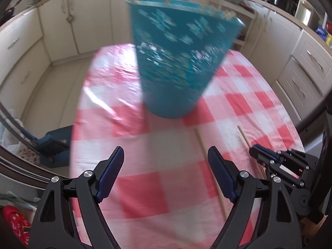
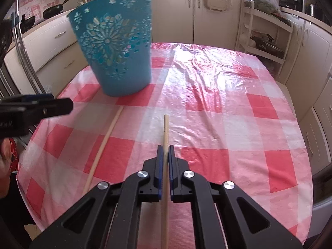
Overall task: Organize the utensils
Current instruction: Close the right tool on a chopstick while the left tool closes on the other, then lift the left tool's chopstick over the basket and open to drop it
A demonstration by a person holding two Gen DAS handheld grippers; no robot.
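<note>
Here the right tongs pinch one chopstick; the left tongs gape empty beside another chopstick.

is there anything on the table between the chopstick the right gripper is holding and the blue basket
Nothing visible. The right gripper is shut on one chopstick, and only bare checked tablecloth lies between it and the blue basket. The second chopstick lies off to the side.

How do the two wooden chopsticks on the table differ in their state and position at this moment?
The right-hand chopstick is clamped between the shut pads of the right gripper; the left-hand chopstick lies free on the checked tablecloth, with nothing holding it. The free one's far tip reaches almost to the base of the blue basket; the gripped one's tip ends farther from it. Both are thin, pale wooden sticks pointing away from the camera.
</note>
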